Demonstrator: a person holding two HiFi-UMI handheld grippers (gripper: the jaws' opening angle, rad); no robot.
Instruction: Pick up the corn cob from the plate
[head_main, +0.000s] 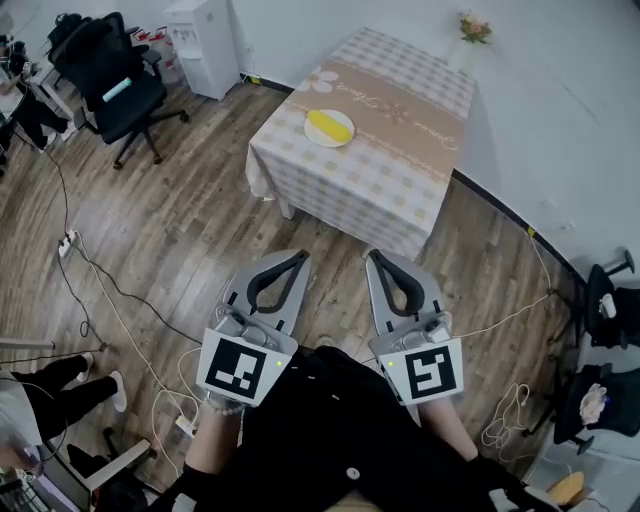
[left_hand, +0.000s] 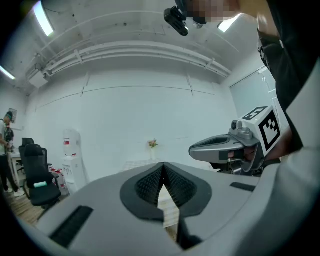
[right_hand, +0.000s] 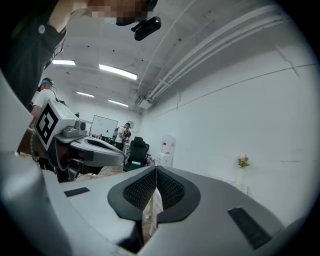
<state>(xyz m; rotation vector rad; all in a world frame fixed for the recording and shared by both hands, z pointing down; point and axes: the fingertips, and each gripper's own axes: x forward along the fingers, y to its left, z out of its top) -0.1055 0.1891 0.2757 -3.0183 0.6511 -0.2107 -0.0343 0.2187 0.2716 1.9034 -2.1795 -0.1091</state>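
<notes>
On a white plate (head_main: 318, 140), a yellow corn cob (head_main: 329, 125); left gripper (head_main: 298, 258), right gripper (head_main: 378, 257) pressed together, empty.

A yellow corn cob (head_main: 329, 125) is seen lying on a round white plate (head_main: 318, 141) on a square table draped in beige checked cloth (head_main: 400, 180). The left gripper (head_main: 301, 257) and right gripper (head_main: 373, 257) are held side by side, pointed at the table and well apart from it.

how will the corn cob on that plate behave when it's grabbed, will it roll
The corn cob looks long and rounded, so it would probably roll if nudged sideways. It lies straight on the plate, so it is likely stiff. The plate rests on a tablecloth and may slide if pushed.
</notes>
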